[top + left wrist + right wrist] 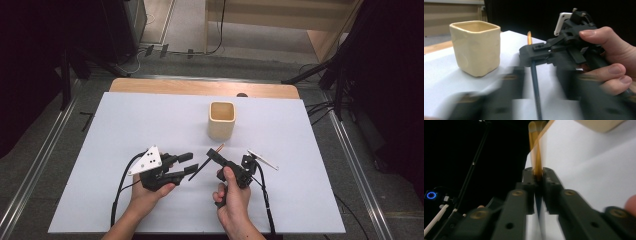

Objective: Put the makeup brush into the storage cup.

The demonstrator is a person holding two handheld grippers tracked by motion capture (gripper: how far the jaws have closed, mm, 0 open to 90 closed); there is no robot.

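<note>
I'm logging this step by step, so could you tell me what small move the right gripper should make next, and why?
Probably lift the pencil and carry it toward the cup. The right gripper is shut on it, the cup stands open just beyond, and the left gripper is open beside the pencil's lower end.

Motion blur smears the left gripper's fingers point(506, 97). Between the right gripper's fingers point(527, 178), the pencil point(537, 152) blurs double, its lower end hidden.

Glossy ceramic cup point(475, 47), matt table point(150, 120)
</note>
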